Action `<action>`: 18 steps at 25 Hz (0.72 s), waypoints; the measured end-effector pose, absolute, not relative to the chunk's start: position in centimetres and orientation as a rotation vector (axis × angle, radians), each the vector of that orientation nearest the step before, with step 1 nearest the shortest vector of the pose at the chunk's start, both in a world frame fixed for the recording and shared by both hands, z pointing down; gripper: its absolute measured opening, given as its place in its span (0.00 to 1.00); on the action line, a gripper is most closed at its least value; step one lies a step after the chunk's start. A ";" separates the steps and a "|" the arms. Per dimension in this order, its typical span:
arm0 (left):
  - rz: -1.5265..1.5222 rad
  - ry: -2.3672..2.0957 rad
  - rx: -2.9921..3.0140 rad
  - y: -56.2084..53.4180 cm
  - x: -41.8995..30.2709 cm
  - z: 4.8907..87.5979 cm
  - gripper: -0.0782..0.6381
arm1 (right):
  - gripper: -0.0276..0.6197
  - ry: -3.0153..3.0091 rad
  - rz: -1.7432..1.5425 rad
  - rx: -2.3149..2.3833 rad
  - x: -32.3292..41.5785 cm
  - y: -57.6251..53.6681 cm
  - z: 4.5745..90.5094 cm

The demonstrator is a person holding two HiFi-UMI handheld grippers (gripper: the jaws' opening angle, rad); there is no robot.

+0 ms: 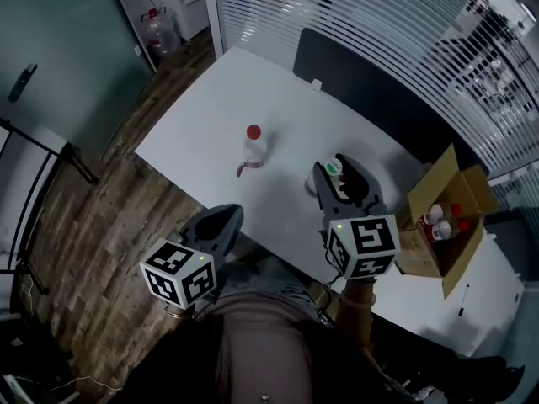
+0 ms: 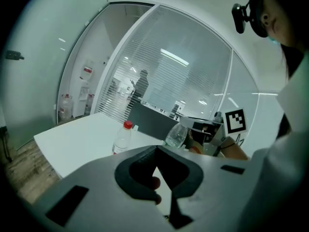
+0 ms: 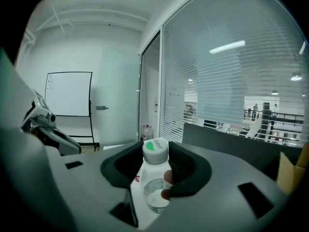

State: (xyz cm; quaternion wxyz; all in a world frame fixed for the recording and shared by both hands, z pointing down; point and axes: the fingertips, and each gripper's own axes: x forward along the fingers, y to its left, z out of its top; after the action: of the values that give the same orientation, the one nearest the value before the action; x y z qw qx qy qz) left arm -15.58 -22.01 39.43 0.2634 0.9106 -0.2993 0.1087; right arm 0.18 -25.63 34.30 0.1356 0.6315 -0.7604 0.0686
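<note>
On the white table (image 1: 210,116) stands a clear bottle with a red cap (image 1: 254,147), also showing in the left gripper view (image 2: 122,139). To its right, my right gripper (image 1: 337,172) is shut on a clear bottle with a green cap (image 1: 333,167). In the right gripper view that bottle (image 3: 155,187) sits upright between the dark pads (image 3: 186,170). My left gripper (image 1: 226,215) hangs by the table's near edge, jaws together and holding nothing (image 2: 161,185). It points toward the red-capped bottle and the held bottle (image 2: 176,136).
An open cardboard box (image 1: 459,188) with several bottles stands at the table's right end. A dark panel (image 1: 354,74) runs along the far edge, with blinds on glass behind. A water jug (image 1: 158,30) sits on the wood floor (image 1: 93,225). A whiteboard (image 3: 69,93) stands further off.
</note>
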 end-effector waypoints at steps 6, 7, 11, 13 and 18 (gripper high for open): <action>0.276 -0.926 2.411 -22.2 -17.3 39.5 0.12 | 0.31 -2.245 0.220 1.749 -1.0 -27.4 35.7; 0.276 -0.940 2.404 -22.1 -17.5 39.6 0.12 | 0.31 -2.246 0.221 1.741 -1.0 -27.7 36.0; 0.269 -0.998 2.376 -22.0 -18.4 39.6 0.12 | 0.31 -2.239 0.227 1.710 -1.2 -28.8 37.4; 0.265 -1.027 2.364 -21.9 -18.9 39.5 0.12 | 0.31 -2.243 0.238 1.700 -1.3 -29.4 38.0; 0.262 -1.093 2.334 -21.6 -19.9 39.6 0.12 | 0.31 -2.242 0.250 1.672 -1.6 -30.7 40.0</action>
State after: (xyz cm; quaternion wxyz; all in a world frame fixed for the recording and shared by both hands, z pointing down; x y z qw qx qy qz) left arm -19.91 -21.64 39.58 0.2718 0.8671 -0.4060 0.0974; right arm -1.55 -30.66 39.99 0.1660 0.5871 -0.7874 0.0879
